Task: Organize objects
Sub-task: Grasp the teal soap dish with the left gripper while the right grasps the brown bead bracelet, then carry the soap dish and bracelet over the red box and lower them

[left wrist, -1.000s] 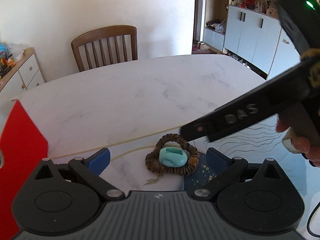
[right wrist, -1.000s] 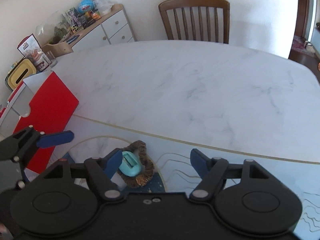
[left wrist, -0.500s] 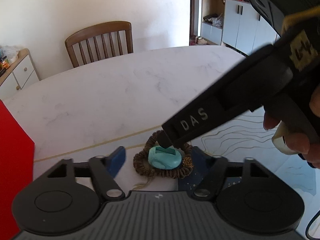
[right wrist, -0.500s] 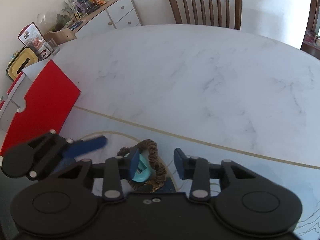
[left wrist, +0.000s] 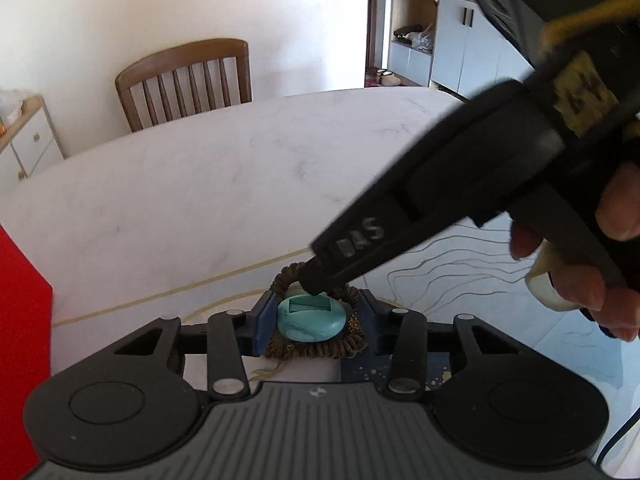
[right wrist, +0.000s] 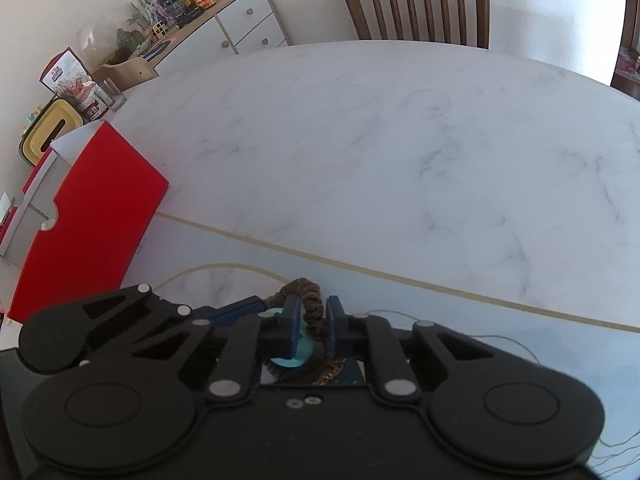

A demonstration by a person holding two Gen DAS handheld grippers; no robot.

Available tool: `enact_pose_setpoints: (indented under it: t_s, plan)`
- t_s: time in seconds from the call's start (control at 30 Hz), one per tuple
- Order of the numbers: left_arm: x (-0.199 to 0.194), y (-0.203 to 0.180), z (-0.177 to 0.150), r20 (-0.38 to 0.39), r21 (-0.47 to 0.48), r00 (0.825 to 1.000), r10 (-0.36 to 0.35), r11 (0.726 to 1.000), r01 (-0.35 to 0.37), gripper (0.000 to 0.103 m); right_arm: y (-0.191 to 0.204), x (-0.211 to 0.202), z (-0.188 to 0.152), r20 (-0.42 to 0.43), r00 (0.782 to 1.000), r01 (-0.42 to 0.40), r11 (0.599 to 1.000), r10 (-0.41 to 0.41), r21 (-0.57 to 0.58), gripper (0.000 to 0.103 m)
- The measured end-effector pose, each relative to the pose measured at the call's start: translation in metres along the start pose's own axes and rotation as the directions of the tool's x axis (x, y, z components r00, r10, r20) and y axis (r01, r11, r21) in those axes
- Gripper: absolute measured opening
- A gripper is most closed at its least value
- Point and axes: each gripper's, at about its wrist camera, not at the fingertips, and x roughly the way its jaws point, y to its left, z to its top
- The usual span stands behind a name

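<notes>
at lower centre of both views, the brown hair tie (left wrist: 316, 350) rings the teal clip (left wrist: 311, 319). your left gripper (left wrist: 316, 318) brackets both, jaws part-closed; your right gripper (right wrist: 311, 314) pinches the tie. the tie is soft and light, so grip its band.

I see brown scrunchie (left wrist: 316, 347), coiled fabric ring with gold glitter patch at right edge, lying flat on table near front edge, partly over dark blue speckled patch of table mat. Teal oval piece (left wrist: 311, 318), smooth plastic with rectangular slot in top, sits inside ring, resting on it. From my right wrist view, far arc of scrunchie (right wrist: 311, 307) rises as upright loop, teal piece (right wrist: 296, 354) mostly hidden below. Red box (right wrist: 86, 224) stands well apart at left.
</notes>
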Motion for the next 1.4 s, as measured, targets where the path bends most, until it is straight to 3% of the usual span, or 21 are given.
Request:
enact_pose_setpoints:
  t_s: [0.03, 0.57, 0.83, 1.4]
  plan:
    - [0.0, 0.003, 0.0, -0.002, -0.014, 1.0, -0.004, 1.0, 0.004, 0.036, 0.0, 0.0, 0.0, 0.0, 1.0, 0.0, 1.0, 0.0, 0.002, 0.012]
    - [-0.021, 0.028, 0.006, 0.028, -0.113, 0.996, -0.08, 0.99, 0.082, 0.036, -0.012, -0.014, -0.017, 0.039, 0.999, -0.003, 0.999, 0.001, 0.049, 0.006]
    - [-0.037, 0.043, 0.013, 0.029, -0.125, 0.998, -0.055, 0.99, 0.059, 0.036, -0.016, -0.043, -0.037, 0.088, 0.996, -0.006, 0.996, -0.002, 0.091, 0.006]
    - [-0.116, 0.068, -0.002, 0.07, -0.153, 0.997, -0.046, 0.987, 0.057, 0.036, 0.047, -0.11, -0.044, 0.224, 0.975, -0.014, 1.0, 0.008, 0.025, 0.005]
